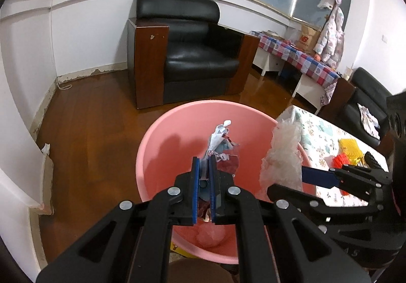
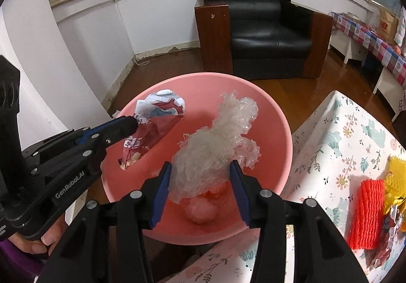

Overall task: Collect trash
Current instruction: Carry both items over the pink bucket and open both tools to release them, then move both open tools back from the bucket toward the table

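Jaws of the left gripper (image 1: 204, 163) clamp a crumpled printed wrapper (image 2: 154, 128) over the pink basin (image 2: 266, 110); the right gripper (image 2: 200, 171) stands apart around a clear plastic wad (image 2: 218, 138), above the basin beside the table (image 2: 337, 136).

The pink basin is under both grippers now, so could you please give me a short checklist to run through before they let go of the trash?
1. Left gripper clamped on the crumpled wrapper: ok.
2. Wrapper over the pink basin: ok.
3. Clear plastic wad between the right gripper fingers, over the basin: ok.
4. Right pads pressing on the wad: cannot tell; jaws stand wide.
5. Room left in the basin: ok, only a pale wad at the bottom.
6. Red foam net on the table: not ok, uncollected.
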A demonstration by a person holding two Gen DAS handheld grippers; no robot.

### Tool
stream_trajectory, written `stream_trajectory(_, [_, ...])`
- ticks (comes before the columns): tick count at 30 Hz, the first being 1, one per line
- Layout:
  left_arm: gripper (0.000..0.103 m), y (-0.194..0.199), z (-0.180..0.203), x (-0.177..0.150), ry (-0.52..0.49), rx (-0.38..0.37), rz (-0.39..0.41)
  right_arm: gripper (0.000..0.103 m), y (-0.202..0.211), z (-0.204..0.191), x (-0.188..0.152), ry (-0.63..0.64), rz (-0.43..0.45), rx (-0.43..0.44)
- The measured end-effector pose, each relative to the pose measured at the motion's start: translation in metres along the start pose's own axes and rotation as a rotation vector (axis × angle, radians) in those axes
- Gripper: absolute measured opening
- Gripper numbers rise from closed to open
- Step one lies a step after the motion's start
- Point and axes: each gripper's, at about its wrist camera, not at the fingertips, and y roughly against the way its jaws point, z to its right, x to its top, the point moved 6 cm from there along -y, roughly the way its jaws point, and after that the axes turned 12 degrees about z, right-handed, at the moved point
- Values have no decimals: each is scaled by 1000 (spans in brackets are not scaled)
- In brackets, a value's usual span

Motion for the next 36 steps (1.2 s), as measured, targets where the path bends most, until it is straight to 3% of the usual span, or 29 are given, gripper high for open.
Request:
stream_trajectory(8, [7, -6, -2, 1, 17, -3, -30, 56, 4, 2, 4, -14, 15, 24])
stream_trajectory(15, [23, -4, -3, 4, 22, -9, -26, 63, 7, 4, 6, -31, 21, 34])
stream_trajectory(36, [23, 22, 5, 16, 21, 6, 26, 63, 57, 21, 4, -65, 122, -14])
